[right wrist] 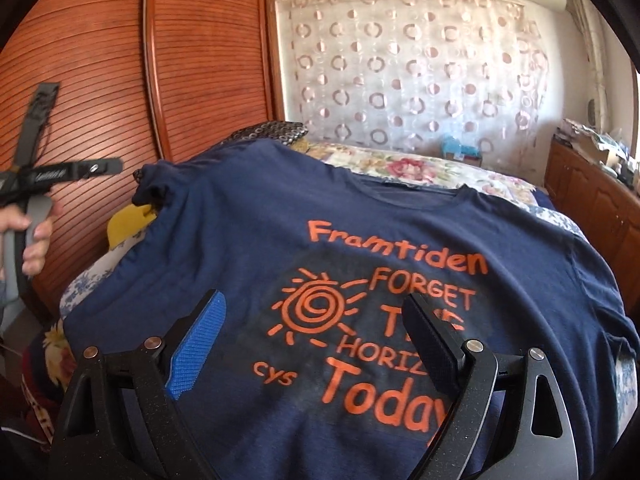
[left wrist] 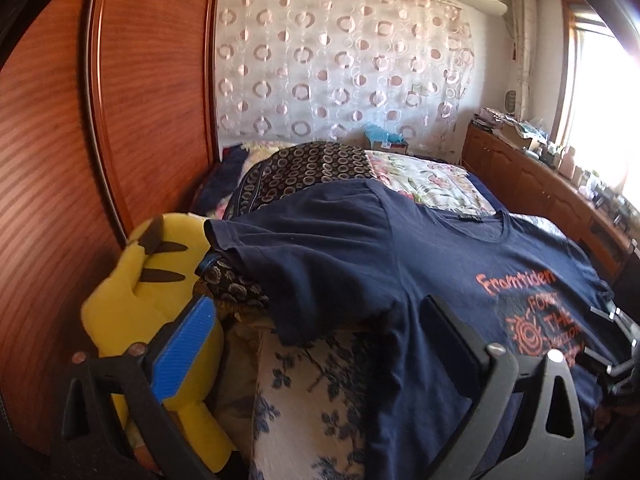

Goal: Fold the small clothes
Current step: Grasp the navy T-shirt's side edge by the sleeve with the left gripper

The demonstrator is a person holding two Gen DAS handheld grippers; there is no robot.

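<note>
A navy T-shirt (right wrist: 248,240) with an orange sun and lettering lies face up, spread over a heap of bedding on the bed. My right gripper (right wrist: 316,336) hovers open just above the print, with only flat cloth under its jaws. My left gripper (left wrist: 316,328) is open by the shirt's left side, below the left sleeve (left wrist: 288,264), with nothing between its fingers. That sleeve hangs out over a dark patterned cloth. A hand (right wrist: 36,236) holding the left gripper shows at the far left of the right wrist view. Bits of the right gripper's frame (left wrist: 616,332) show at the left wrist view's right edge.
A yellow plush toy (left wrist: 152,272) sits wedged between the bedding and a reddish wooden wardrobe (left wrist: 60,140). A blue-flowered white quilt (left wrist: 304,400) lies under the shirt, and a floral cover (left wrist: 432,184) beyond it. A low wooden cabinet (left wrist: 532,184) with clutter runs under the window on the right.
</note>
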